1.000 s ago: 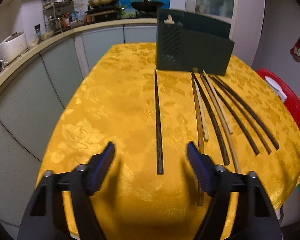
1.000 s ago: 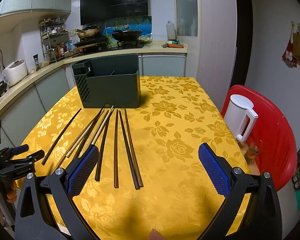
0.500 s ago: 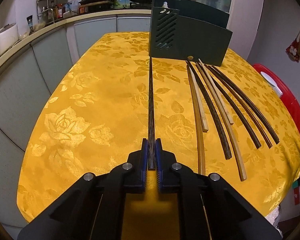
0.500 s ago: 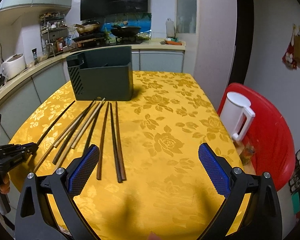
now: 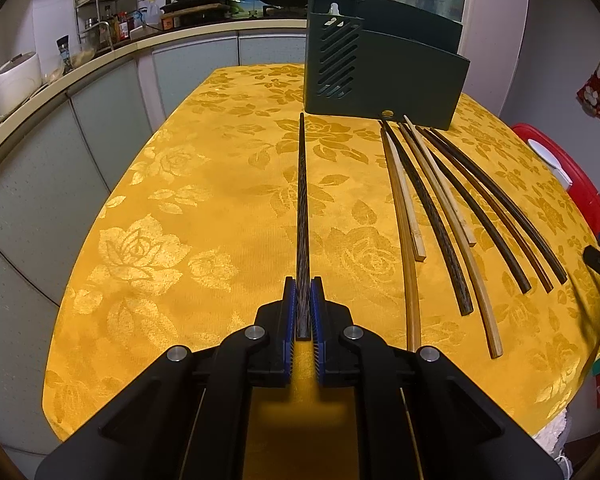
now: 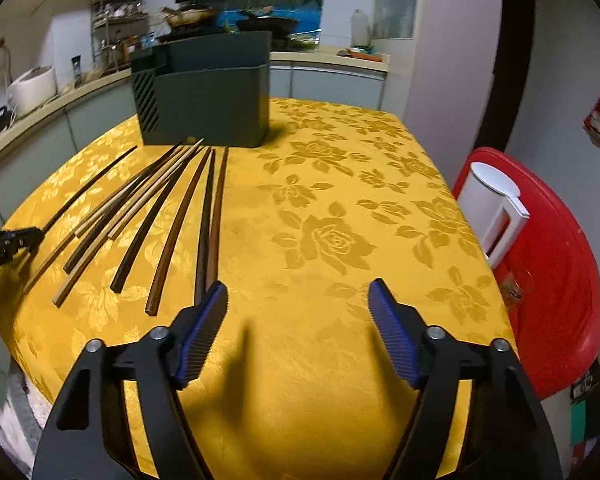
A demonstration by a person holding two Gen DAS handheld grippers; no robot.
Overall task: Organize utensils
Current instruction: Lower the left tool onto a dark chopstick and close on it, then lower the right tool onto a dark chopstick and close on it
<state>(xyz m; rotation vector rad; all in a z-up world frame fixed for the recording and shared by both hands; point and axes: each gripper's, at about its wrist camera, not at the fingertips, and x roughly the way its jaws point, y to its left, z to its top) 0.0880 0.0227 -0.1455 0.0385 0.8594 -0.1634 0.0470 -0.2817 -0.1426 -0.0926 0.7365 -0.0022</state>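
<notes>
A long dark chopstick (image 5: 303,200) lies on the yellow tablecloth, pointing at the dark green utensil holder (image 5: 380,80). My left gripper (image 5: 302,308) is shut on its near end. Several more chopsticks (image 5: 440,216), dark and pale, fan out to its right. In the right wrist view the same row of chopsticks (image 6: 172,216) lies left of centre before the holder (image 6: 208,96). My right gripper (image 6: 297,288) hangs low over the cloth with its jaws closing and only cloth between them. Its left finger (image 6: 204,328) covers the near ends of the two rightmost chopsticks. The left gripper (image 6: 8,244) shows at the left edge.
A red stool (image 6: 560,280) carrying a white kettle (image 6: 496,208) stands off the table's right side. A curved kitchen counter (image 5: 60,92) with a rice cooker and a rack runs behind. The table's front edge is just below both grippers.
The left jaws went from wide open to shut on the lone dark chopstick. The right gripper sank toward the cloth near the rightmost chopsticks, and its jaws narrowed.
</notes>
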